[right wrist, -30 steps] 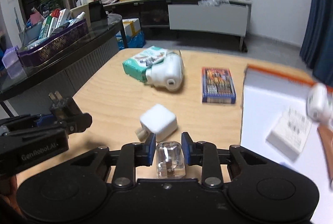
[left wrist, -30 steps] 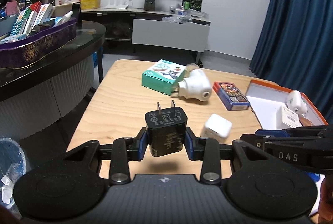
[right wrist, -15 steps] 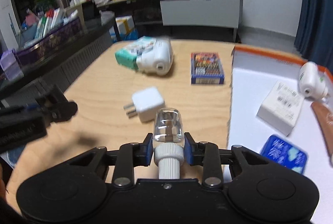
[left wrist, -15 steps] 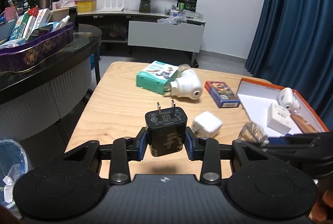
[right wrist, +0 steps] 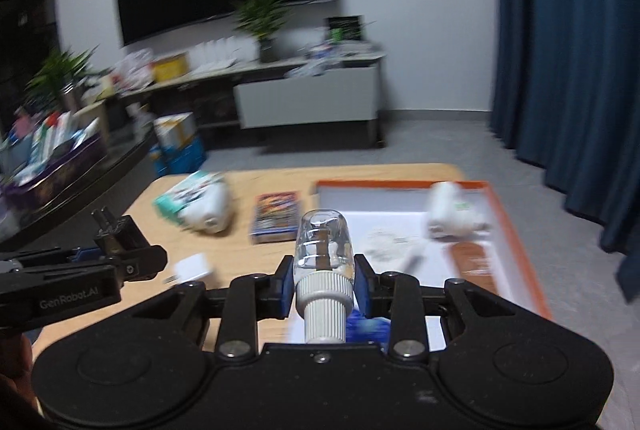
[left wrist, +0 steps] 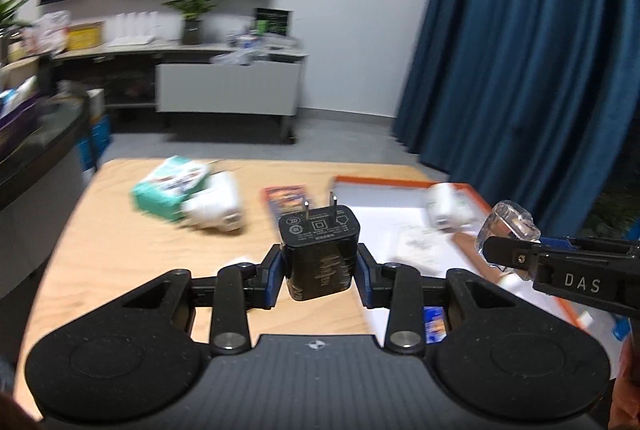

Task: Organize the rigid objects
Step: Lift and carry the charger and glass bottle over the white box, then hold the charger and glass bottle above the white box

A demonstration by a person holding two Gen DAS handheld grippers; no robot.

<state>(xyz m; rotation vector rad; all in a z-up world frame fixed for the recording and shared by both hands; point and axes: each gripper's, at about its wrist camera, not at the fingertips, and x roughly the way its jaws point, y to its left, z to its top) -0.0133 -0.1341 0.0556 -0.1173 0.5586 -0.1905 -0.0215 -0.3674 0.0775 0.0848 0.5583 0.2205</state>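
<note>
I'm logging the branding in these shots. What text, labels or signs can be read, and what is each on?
"DAS": side of the right gripper, seen from the left wrist.
"GenRobot.AI": side of the left gripper, seen from the right wrist.
Black charger: printed marks and fine print, too small to read.
Card box, teal box: blurred, unreadable.

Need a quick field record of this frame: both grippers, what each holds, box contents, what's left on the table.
left gripper: shut on black plug adapter, prongs up
right gripper: shut on clear-capped bottle, clear cap pointing away from the camera
orange-rimmed box: right side of the table, holds white plug-in device, a white packet, a brown item, a blue item
wooden table: green carton, white device against it, card box, white charger cube
image quality: blurred, labels unreadable
</note>
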